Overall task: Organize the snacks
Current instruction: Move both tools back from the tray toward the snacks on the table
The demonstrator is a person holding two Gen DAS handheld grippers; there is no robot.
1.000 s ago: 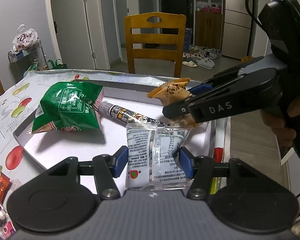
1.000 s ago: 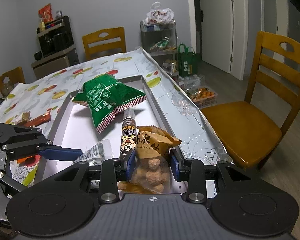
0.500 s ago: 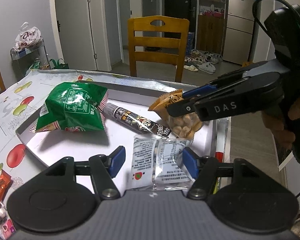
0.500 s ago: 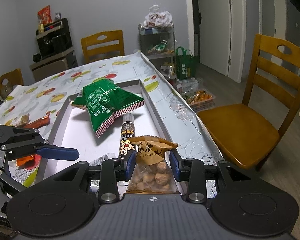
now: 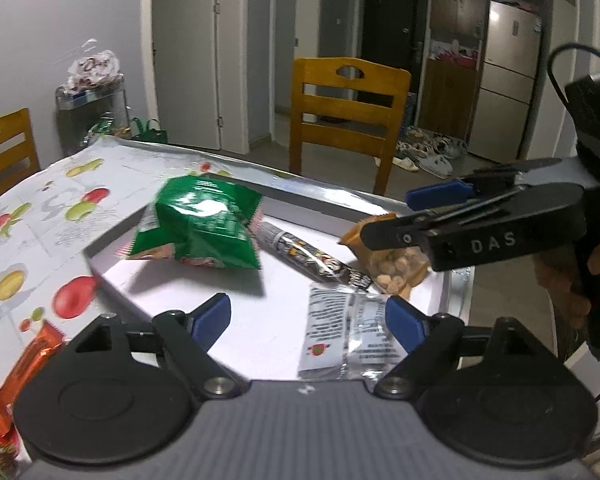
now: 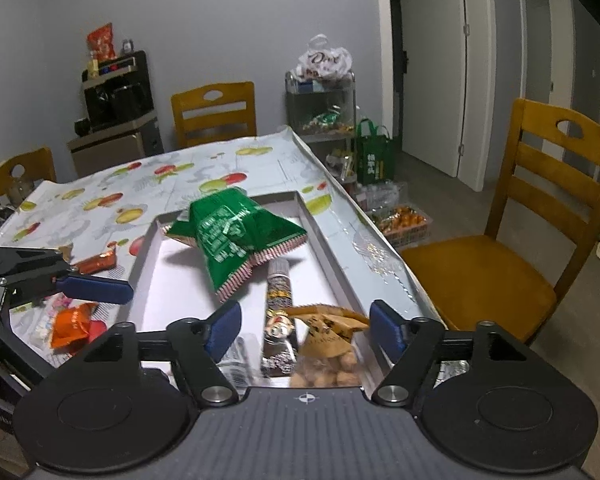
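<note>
The work surface is a table covered with a fruit-print tablecloth (image 6: 100,200); a shallow white tray (image 6: 172,280) with a raised rim lies on it at frame centre in both views.

Left wrist view, near to far:
- The left gripper (image 5: 306,322) sits at the lower centre. Its jaws are opening, and the blue pads stand clear of the clear white-label snack packet (image 5: 348,336), which lies flat on the tray floor between them, nearer the right pad.
- An orange snack wrapper (image 5: 28,364) lies on the tablecloth at the lower left, outside the tray.
- A dark printed snack stick (image 5: 312,258) lies diagonally at mid-tray.
- The green snack bag (image 5: 198,226) rests at the tray's left end, just beside the stick's far tip.
- The right gripper (image 5: 404,216) enters from the right edge above the brown nut pouch (image 5: 392,264).
- A wooden chair (image 5: 348,116) stands beyond the table, at the upper centre.

Right wrist view, near to far:
- The right gripper's jaws are opening. The nut pouch and the near end of the snack stick lie between the pads, untouched by either.
- The green bag lies further up the tray.
- One blue finger of the left gripper shows at the left edge.
</note>
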